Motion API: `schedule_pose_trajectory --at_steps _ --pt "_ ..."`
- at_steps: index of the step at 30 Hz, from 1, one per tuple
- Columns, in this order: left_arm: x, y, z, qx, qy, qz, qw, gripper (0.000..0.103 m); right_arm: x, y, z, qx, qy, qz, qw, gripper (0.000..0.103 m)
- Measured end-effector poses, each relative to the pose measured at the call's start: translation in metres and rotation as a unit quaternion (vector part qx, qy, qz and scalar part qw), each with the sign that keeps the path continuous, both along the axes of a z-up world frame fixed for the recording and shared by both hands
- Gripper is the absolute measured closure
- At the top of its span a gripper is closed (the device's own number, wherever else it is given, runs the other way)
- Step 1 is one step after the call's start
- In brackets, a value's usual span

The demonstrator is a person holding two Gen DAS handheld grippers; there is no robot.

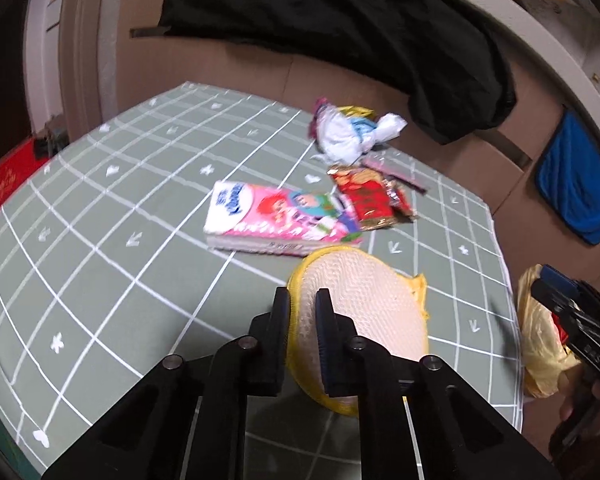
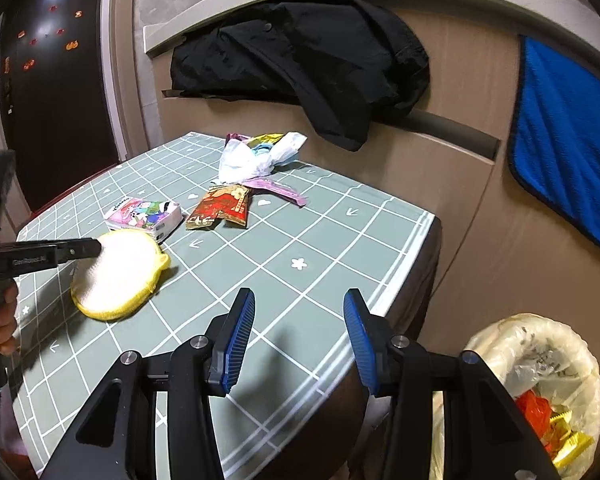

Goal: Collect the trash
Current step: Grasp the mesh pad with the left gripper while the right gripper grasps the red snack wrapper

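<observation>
A round white scrubbing pad with a yellow rim (image 1: 372,300) is tilted up off the green checked tablecloth (image 1: 100,240), and my left gripper (image 1: 302,300) is shut on its near edge. The right wrist view shows the same pad (image 2: 116,276) with the left gripper (image 2: 96,246) pinching it from the left. My right gripper (image 2: 300,300) is open and holds nothing, above the table's near right corner. Farther back lie a red snack wrapper (image 2: 224,204), a knotted white plastic bag (image 2: 252,158), a pink wrapper (image 2: 280,188) and a pink tissue pack (image 2: 144,216).
A bin with a pale yellow liner (image 2: 540,380) stands on the floor right of the table, with wrappers inside. A black jacket (image 2: 300,60) hangs over the ledge behind the table. A blue towel (image 2: 568,140) hangs at the right. A dark door (image 2: 48,80) is at far left.
</observation>
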State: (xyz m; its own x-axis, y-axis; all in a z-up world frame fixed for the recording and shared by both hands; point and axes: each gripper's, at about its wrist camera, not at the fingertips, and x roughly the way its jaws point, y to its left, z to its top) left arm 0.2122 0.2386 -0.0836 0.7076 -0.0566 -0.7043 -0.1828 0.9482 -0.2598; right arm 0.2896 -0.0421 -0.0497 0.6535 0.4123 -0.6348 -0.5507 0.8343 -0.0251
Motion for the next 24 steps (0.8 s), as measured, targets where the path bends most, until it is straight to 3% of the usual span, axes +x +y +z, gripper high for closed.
schedule_pose_trajectory --at_steps 5,13,22,23,24 --pt "-0.002 0.003 0.014 0.006 -0.022 -0.006 0.9997 0.092 0.028 0.024 -0.002 0.023 0.058 0.035 0.997 0.059" --pt "-0.008 0.020 0.020 -0.015 -0.041 -0.002 0.9991 0.092 0.076 0.101 -0.006 0.011 0.083 0.088 0.993 0.059" --pt "-0.012 0.033 0.014 -0.037 -0.042 -0.007 0.9984 0.092 0.131 0.157 -0.042 -0.012 0.122 0.073 0.990 0.060" --pt "-0.012 0.034 0.013 -0.042 -0.042 -0.009 0.9982 0.092 0.130 0.157 -0.042 -0.011 0.117 0.075 0.990 0.062" --pt "-0.011 0.034 0.013 -0.046 -0.042 -0.012 0.9980 0.092 0.129 0.156 -0.041 -0.014 0.113 0.081 0.990 0.080"
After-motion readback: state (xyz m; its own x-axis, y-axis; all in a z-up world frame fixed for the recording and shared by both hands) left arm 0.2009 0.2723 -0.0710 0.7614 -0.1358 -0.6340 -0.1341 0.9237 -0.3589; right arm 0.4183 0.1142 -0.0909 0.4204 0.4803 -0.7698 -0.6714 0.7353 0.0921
